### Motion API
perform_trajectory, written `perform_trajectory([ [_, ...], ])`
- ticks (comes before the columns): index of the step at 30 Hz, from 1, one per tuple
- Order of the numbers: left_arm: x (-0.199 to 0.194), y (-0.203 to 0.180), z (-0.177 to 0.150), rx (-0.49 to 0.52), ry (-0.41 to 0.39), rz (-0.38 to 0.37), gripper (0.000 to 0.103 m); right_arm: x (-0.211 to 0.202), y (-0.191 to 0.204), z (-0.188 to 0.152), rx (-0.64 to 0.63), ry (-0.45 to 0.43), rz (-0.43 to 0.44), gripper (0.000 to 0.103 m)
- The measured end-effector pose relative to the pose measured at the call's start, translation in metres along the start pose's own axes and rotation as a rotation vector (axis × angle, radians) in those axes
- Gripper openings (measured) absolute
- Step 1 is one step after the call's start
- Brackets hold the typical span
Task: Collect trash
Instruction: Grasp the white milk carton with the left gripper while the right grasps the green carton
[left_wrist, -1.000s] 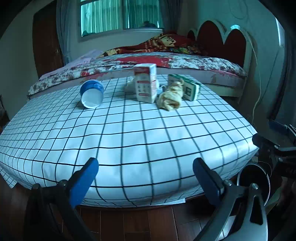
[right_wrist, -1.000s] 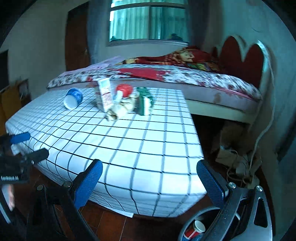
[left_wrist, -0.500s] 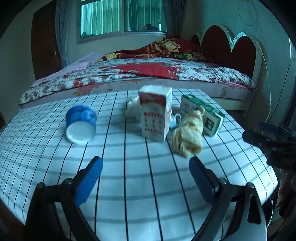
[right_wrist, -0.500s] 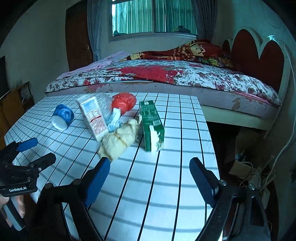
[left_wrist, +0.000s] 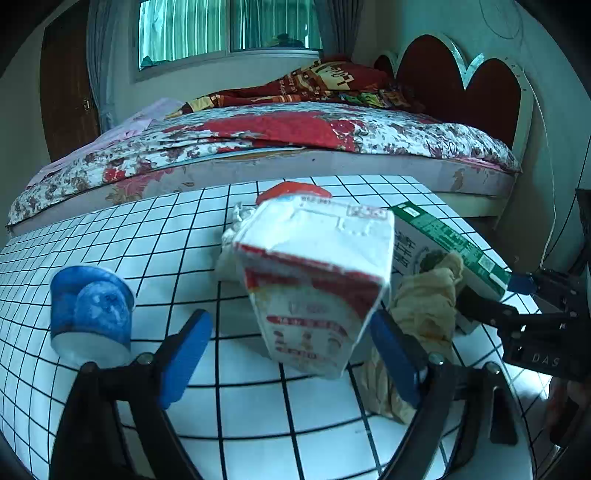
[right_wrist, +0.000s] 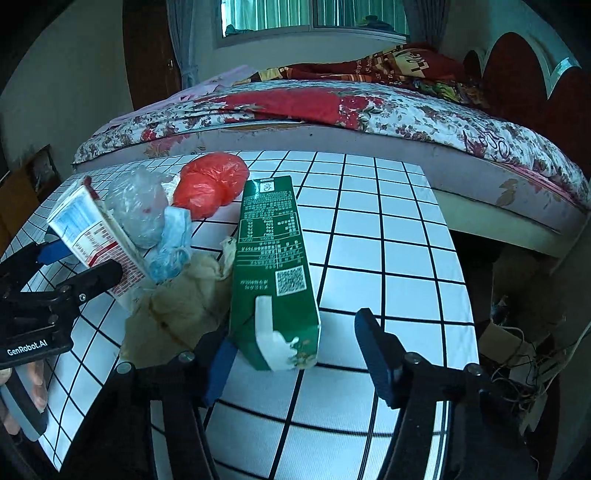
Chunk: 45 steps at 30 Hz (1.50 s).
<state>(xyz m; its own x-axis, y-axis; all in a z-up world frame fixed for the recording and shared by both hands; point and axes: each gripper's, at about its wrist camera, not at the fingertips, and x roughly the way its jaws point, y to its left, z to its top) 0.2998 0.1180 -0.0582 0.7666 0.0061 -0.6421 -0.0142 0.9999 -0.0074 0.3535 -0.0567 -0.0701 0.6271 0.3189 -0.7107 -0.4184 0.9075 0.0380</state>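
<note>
1. The left gripper (left_wrist: 291, 345) is closing around the white and red paper carton (left_wrist: 314, 280), which stands between its blue pads without touching them.
2. The right gripper (right_wrist: 299, 356) is closing too. The tall green paper carton (right_wrist: 273, 266) stands between its pads, just beside the left one.
3. Both cartons stand on the white checked table (right_wrist: 388, 236).

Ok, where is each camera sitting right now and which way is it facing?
Left wrist: on the left gripper, looking down-forward at the red-and-white carton between its closing jaws; right gripper at right edge.
Right wrist: on the right gripper, facing the green carton between its closing jaws; left gripper and fingers at left.
Shared: both cartons, beige rag, checked table.
</note>
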Motion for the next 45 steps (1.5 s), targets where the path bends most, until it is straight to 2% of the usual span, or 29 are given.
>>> perform_trajectory([
  [2, 0.003, 0.000, 0.002, -0.002, 0.001, -0.016, 0.080, 0.001, 0.000, 0.002, -0.007, -0.002, 0.003, 0.054],
  [3, 0.004, 0.000, 0.004, 0.000, 0.004, -0.024, 0.072, 0.002, 0.001, 0.002, -0.012, 0.002, 0.012, 0.050],
  [4, 0.006, -0.001, 0.005, 0.002, 0.012, -0.035, 0.063, 0.002, 0.002, 0.002, -0.020, 0.004, 0.015, 0.042],
  [5, 0.010, -0.002, 0.007, 0.010, 0.029, -0.045, 0.051, 0.001, 0.004, 0.002, -0.029, 0.006, 0.013, 0.041],
  [7, 0.005, -0.002, 0.008, 0.010, 0.018, -0.018, 0.050, -0.003, 0.006, -0.001, -0.045, -0.004, 0.006, 0.041],
  [19, -0.048, 0.004, -0.012, 0.023, -0.054, 0.015, 0.050, -0.051, 0.001, -0.015, -0.016, -0.082, -0.042, 0.039],
  [27, -0.069, 0.008, -0.034, 0.031, -0.034, 0.017, 0.051, -0.080, 0.009, -0.032, -0.033, -0.100, -0.048, 0.039],
  [31, -0.079, 0.013, -0.046, -0.001, -0.023, 0.005, 0.050, -0.093, 0.009, -0.047, -0.009, -0.099, -0.037, 0.039],
  [45, -0.148, -0.034, -0.072, 0.053, -0.080, -0.019, 0.049, -0.181, 0.015, -0.111, 0.056, -0.153, -0.076, 0.039],
])
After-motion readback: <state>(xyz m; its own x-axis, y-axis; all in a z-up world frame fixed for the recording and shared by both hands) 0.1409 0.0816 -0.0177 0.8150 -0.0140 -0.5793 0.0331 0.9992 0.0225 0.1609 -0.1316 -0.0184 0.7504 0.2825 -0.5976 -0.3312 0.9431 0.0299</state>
